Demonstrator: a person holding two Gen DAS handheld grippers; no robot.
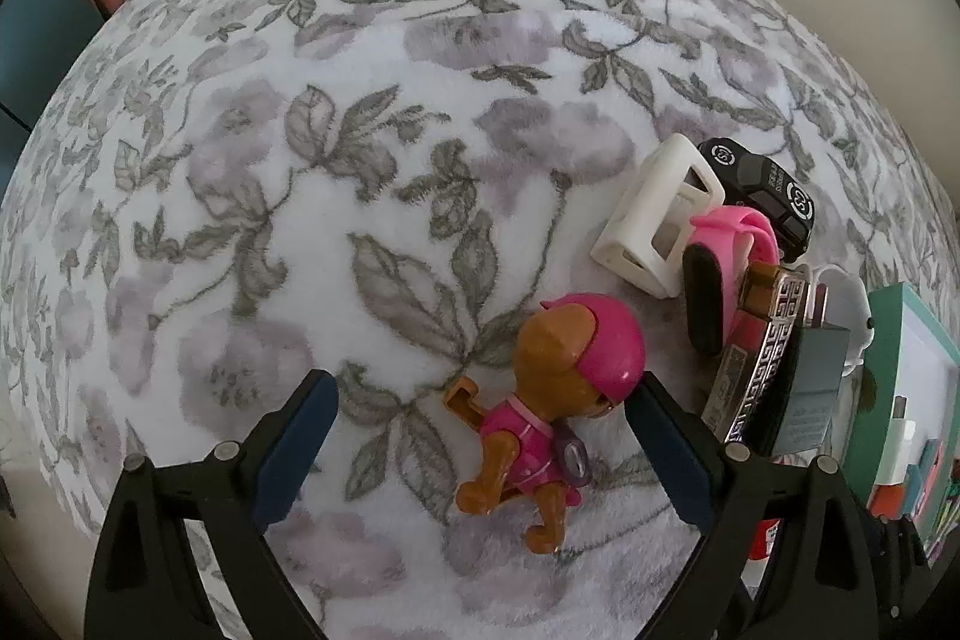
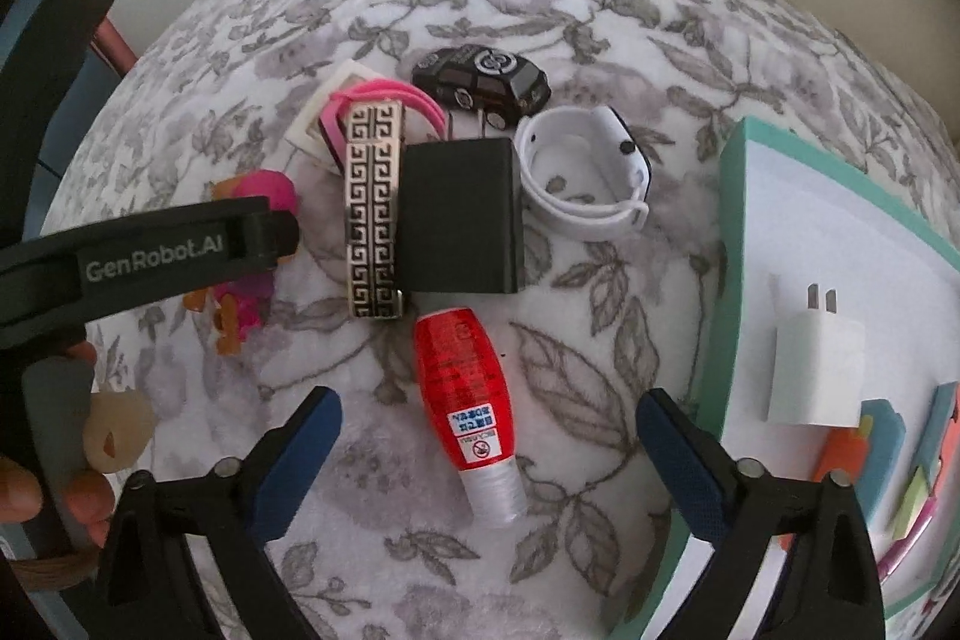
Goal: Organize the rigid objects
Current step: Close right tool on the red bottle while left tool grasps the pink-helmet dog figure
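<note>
Left wrist view: the left gripper [image 1: 480, 436] hangs spread wide over a toy pup [image 1: 546, 412], which lies on its side between the blue pads without touching either. Just beyond it sits a tight cluster: a white frame [image 1: 648, 214], a pink band [image 1: 732, 250] and a black car [image 1: 762, 190].

From the right wrist, the right gripper [image 2: 489, 436] is likewise spread, straddling a red bottle [image 2: 465, 400] that lies flat on the floral blanket [image 2: 570, 400]. Farther out rest a patterned case [image 2: 372, 214], a black box [image 2: 462, 214] and a white watch [image 2: 588, 172]. At the right edge, a teal tray [image 2: 729, 220] already holds a white charger [image 2: 816, 370] (plus sticky notes, partly cut off).

Judging by the spread, sorting has barely begun: most items remain loose on the blanket, and neither gripper grasps anything.
</note>
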